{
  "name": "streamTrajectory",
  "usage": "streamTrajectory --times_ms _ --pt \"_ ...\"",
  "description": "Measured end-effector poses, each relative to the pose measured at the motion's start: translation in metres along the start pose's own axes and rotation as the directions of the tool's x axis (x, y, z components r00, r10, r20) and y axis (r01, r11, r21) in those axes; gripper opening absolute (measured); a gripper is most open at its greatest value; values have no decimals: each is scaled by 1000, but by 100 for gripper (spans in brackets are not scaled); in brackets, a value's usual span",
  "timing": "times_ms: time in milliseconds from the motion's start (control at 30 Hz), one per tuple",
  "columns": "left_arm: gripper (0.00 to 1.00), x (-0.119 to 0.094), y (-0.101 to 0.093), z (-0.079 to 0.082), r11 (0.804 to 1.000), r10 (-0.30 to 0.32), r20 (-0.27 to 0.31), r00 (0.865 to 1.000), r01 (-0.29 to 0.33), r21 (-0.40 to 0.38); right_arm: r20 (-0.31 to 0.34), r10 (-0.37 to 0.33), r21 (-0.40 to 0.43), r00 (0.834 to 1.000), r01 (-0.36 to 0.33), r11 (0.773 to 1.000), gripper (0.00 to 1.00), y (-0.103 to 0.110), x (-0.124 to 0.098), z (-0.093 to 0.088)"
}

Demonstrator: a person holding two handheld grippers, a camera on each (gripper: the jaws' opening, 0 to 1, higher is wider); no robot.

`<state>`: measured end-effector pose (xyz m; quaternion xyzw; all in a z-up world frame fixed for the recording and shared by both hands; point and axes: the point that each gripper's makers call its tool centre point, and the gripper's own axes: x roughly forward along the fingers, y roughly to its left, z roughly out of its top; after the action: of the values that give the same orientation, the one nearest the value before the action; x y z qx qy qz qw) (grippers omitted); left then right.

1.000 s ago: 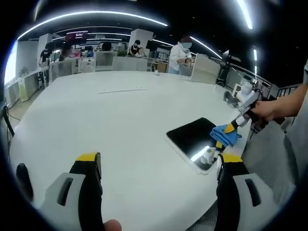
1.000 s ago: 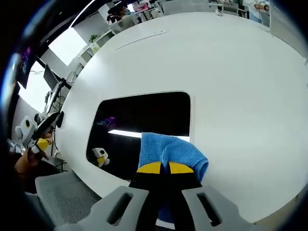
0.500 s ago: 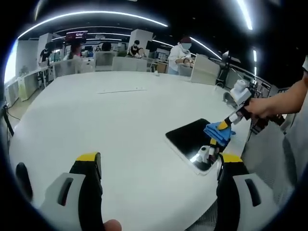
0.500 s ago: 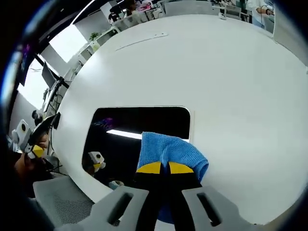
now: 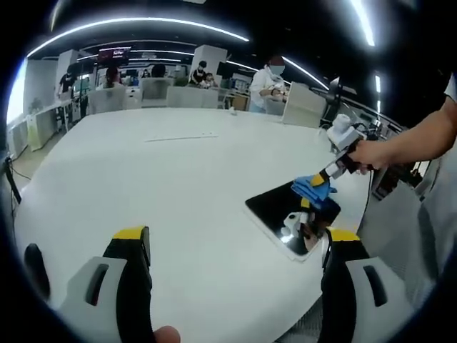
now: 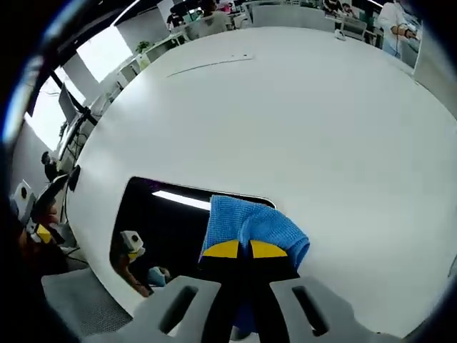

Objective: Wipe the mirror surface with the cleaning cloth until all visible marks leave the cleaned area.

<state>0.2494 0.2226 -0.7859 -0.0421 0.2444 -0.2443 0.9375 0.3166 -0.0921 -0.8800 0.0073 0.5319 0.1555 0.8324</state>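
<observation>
A big white round desk (image 5: pixel 178 179) carries a dark mirror (image 5: pixel 285 207) that lies flat close to the desk's near edge. In the left gripper view, the left tool (image 5: pixel 232 246) is held low over the desk, well apart from the mirror, and its 2 jaws with yellow tips stand wide apart with nothing between them. In the same view the right tool (image 5: pixel 323 176) reaches in over the mirror, held by a person's hand (image 5: pixel 368 152). The right tool's 2 jaws are pinched together on a blue cleaning cloth (image 5: pixel 308 188), and the cloth sits at the far side of the mirror. In the right gripper view, the right tool (image 6: pixel 238 249) has the cleaning cloth (image 6: pixel 246 223) bunched up between its yellow tips, and the cloth lies over the far edge of the mirror (image 6: pixel 161 221), partly on the glass and partly over the white desk (image 6: pixel 307 128). The glass looks black and shows a bright strip of light and small reflections of a tool. I cannot tell from here if any marks are on the glass. A thin pale strip (image 5: pixel 182 135) lies on the desk far beyond the mirror. Past the desk there are people and more desks in a big office room.
</observation>
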Motion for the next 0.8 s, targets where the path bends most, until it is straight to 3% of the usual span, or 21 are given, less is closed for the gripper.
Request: streamTrajectory --times_ms 100,800 --pt "99 0 -1 2 1000 4 5 1000 -4 -5 9 -3 35 1000 2 999 0 -4 2 5" --pt "99 -2 -6 4 1000 -8 23 1000 8 6 14 -11 5 1000 11 1000 0 -3 6 14"
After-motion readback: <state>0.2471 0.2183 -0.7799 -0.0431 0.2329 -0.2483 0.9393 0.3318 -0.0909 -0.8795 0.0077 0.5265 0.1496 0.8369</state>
